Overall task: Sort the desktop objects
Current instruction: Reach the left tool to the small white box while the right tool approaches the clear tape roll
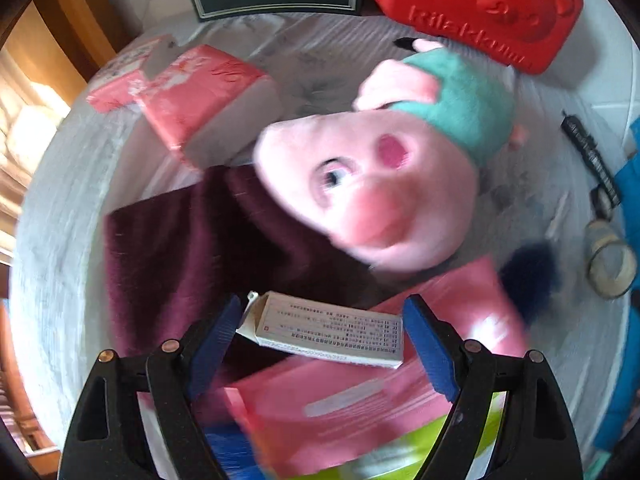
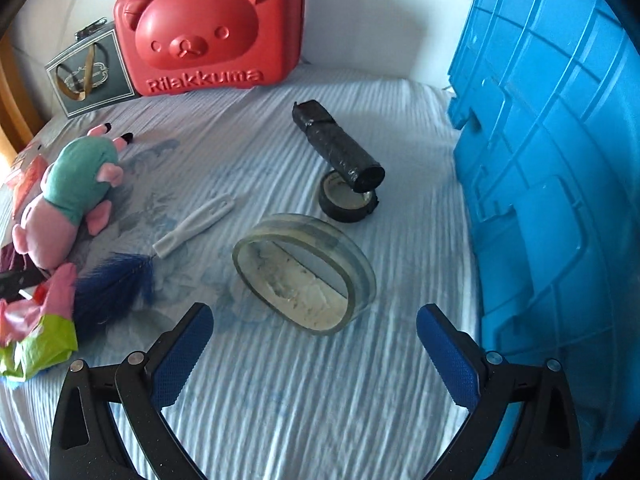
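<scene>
My left gripper (image 1: 320, 340) is open with a small white printed box (image 1: 326, 330) lying between its blue pads, on top of a pink packet (image 1: 344, 404); I cannot tell if the pads touch the box. A pink pig plush (image 1: 380, 184) lies just beyond, beside a maroon cloth (image 1: 192, 256). My right gripper (image 2: 316, 344) is open and empty above the striped bedsheet (image 2: 304, 400), just behind a clear tape roll (image 2: 306, 272). Further off lie a black tape roll (image 2: 346, 202), a black wrapped roll (image 2: 338, 148), a white clip (image 2: 194, 226) and a blue feather (image 2: 116, 284).
A blue plastic crate (image 2: 560, 184) stands along the right. A red Rilakkuma case (image 2: 208, 32) and a dark gift box (image 2: 90, 76) stand at the back. Pink tissue packs (image 1: 192, 92) lie at the left. A green and pink bag (image 2: 36, 340) lies at the near left.
</scene>
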A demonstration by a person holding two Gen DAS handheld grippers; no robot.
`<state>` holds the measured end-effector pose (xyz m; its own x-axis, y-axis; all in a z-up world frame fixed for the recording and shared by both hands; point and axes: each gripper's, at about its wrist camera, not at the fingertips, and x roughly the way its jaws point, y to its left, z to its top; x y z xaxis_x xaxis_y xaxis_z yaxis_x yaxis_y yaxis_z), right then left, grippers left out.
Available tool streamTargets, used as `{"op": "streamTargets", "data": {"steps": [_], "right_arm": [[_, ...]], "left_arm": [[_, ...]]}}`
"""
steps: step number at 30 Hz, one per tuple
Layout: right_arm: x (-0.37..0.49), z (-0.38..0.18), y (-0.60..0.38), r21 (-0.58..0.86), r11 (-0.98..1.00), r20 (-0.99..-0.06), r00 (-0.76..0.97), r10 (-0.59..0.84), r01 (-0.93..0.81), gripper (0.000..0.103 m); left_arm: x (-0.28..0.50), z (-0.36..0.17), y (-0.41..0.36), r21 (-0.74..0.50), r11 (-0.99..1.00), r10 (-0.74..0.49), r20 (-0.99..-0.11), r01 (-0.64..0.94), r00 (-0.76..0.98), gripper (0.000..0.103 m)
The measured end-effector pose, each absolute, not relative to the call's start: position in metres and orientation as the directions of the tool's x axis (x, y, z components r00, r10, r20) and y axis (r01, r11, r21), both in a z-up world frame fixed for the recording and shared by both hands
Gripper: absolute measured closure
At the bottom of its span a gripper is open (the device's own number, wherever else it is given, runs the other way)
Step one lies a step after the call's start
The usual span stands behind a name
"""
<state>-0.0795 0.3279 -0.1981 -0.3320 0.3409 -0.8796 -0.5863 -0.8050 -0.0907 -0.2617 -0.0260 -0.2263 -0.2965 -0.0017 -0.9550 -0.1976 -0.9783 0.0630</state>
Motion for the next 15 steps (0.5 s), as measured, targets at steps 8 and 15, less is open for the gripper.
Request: {"op": "streamTargets", "data": {"steps": [8,15], "right_arm": [[-0.077,-0.213,0.330,-0.071,-0.798,-0.896,-0.314,0.315,-0.598,0.000],[-0.072,-0.211,0.335,-0.070,-0.789,-0.896,-0.309,0.318,-0.610,0.000]], "left_arm": [[-0.246,-0.220,-0.080,0.110,-0.975,-0.046,-0.950,-0.193,-0.308,0.020],[-0.246,-0.207,-0.089,0.051,-0.991,-0.004,-0.938,-0.125,-0.348,0.020]]}}
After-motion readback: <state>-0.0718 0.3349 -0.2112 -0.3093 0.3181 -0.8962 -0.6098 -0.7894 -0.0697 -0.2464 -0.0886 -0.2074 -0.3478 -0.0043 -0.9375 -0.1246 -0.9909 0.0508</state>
